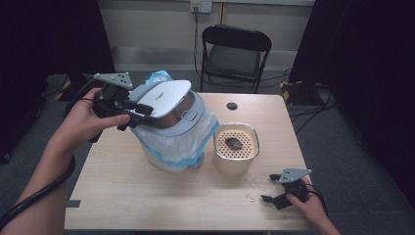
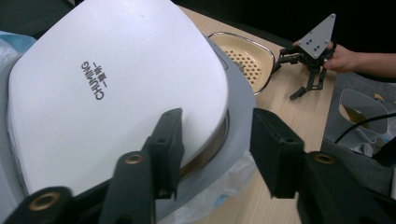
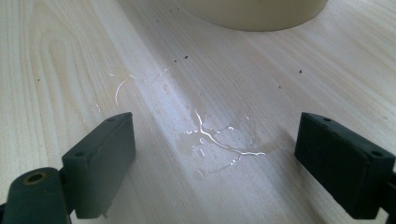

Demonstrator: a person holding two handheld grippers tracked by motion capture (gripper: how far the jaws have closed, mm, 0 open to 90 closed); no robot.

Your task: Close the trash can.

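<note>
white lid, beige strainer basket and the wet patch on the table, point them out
white lid (image 2: 116, 84), left gripper view, on its flat top beside the lettering
beige strainer basket (image 1: 236, 143), high view, on its perforated floor
wet patch (image 3: 215, 137), right gripper view, on the glinting streaks

The white lid (image 2: 116, 84) bears the grey brand word "CHIMING" with small unreadable characters.

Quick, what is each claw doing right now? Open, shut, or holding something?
Left claw: clamped on the edge of the bin lid.
Right claw: open, holding nothing, above the wet patch on the table.
</note>
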